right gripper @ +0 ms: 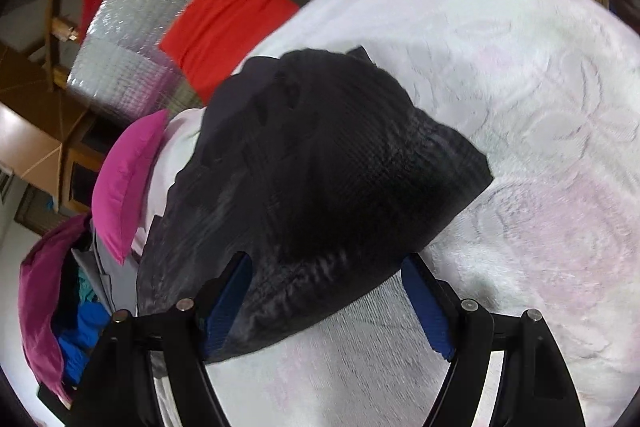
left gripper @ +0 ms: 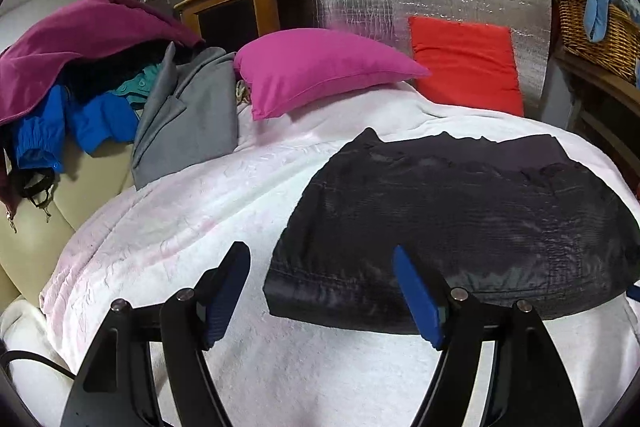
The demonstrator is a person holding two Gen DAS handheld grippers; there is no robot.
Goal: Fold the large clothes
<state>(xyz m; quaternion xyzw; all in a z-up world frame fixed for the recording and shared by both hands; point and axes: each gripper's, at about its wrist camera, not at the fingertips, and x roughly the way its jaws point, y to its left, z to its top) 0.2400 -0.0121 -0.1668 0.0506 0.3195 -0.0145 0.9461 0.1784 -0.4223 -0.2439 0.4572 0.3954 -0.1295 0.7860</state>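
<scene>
Blue pads (right gripper: 224,303) partly behind black garment (right gripper: 320,163)

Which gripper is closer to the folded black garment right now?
Right. The right gripper is open over the black garment's near edge; the left gripper is open at its left corner, mostly above the white blanket.

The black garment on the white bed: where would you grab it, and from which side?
Probably the near hem of the black garment, approached from the bed's front edge. It lies flat on the white blanket, and that thick folded edge faces the open left gripper, so one finger could slide under.
</scene>
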